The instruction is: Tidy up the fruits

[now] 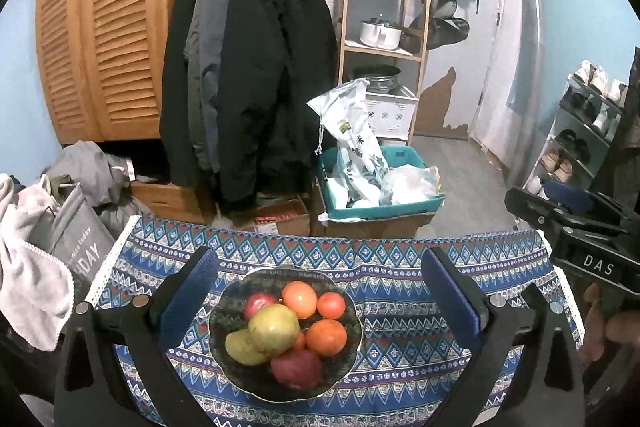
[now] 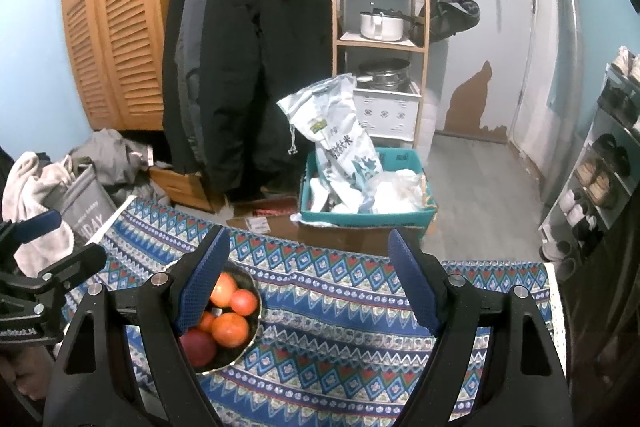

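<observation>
A dark bowl point(image 1: 224, 307) full of fruit stands on a blue patterned tablecloth point(image 1: 392, 291). In it lie a large green-yellow mango point(image 1: 274, 329), a smaller green one point(image 1: 242, 347), several oranges such as one at the right point(image 1: 326, 337), and red apples point(image 1: 296, 369). My left gripper point(image 1: 320, 291) hovers over the bowl, open, with nothing between its blue pads. In the right wrist view the bowl point(image 2: 252, 337) sits at the lower left, partly hidden by the left finger. My right gripper point(image 2: 308, 283) hangs open over bare cloth point(image 2: 340, 327) right of the bowl.
Beyond the table's far edge stand a teal bin point(image 1: 400, 205) with bags, cardboard boxes point(image 1: 280, 215), hanging dark coats point(image 1: 256, 67), a wooden shelf point(image 1: 384, 47) with pots and a shoe rack point(image 1: 580, 131). Clothes pile up at the left point(image 1: 40, 227).
</observation>
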{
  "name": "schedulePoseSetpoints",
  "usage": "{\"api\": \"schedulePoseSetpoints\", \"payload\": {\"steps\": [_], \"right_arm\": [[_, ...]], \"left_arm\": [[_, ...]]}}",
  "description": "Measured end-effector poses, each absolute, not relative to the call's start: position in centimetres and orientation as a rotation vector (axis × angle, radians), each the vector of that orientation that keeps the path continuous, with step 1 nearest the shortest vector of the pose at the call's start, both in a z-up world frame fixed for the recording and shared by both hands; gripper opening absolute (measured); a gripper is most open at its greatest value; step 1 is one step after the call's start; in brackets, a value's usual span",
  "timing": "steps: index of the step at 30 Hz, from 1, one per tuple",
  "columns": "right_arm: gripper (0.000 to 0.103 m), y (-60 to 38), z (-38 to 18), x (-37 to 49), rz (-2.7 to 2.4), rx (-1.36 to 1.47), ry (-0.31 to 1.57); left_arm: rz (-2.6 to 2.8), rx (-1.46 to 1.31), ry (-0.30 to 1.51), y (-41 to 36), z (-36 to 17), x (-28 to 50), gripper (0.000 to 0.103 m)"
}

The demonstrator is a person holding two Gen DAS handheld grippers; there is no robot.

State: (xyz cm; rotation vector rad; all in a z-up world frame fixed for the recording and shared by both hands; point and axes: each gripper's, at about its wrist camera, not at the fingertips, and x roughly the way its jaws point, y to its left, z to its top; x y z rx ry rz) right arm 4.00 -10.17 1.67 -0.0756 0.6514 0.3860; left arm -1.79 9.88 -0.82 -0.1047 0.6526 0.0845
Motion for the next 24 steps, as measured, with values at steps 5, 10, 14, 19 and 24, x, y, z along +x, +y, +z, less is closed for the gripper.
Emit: {"api": "schedulePoseSetpoints", "payload": {"steps": [5, 10, 14, 19, 24], "right_arm": [[0.080, -10.14, 1.67, 3.95, 0.386, -0.076, 0.651], [0.080, -10.12, 1.68, 3.95, 0.386, -0.077, 0.654], [0.080, -10.05, 1.65, 3.92, 0.386, -0.078, 0.653], [0.080, -10.05, 1.65, 3.90, 0.385, -0.077, 0.653], [0.080, -10.10, 1.66, 3.92, 0.386, -0.078, 0.653]], "left_arm": [[0.090, -0.108, 0.659, 10.00, -0.87, -1.76, 0.102], [0.089, -0.110, 0.663, 10.05, -0.94, -1.65, 0.102], [0.089, -0.108, 0.661, 10.07, -0.90, -1.66, 0.102], [0.098, -0.106, 0.658, 10.01, -0.84, -1.76, 0.102], [0.112, -0.103, 0.662, 9.91, -0.90, -1.70, 0.102]]}}
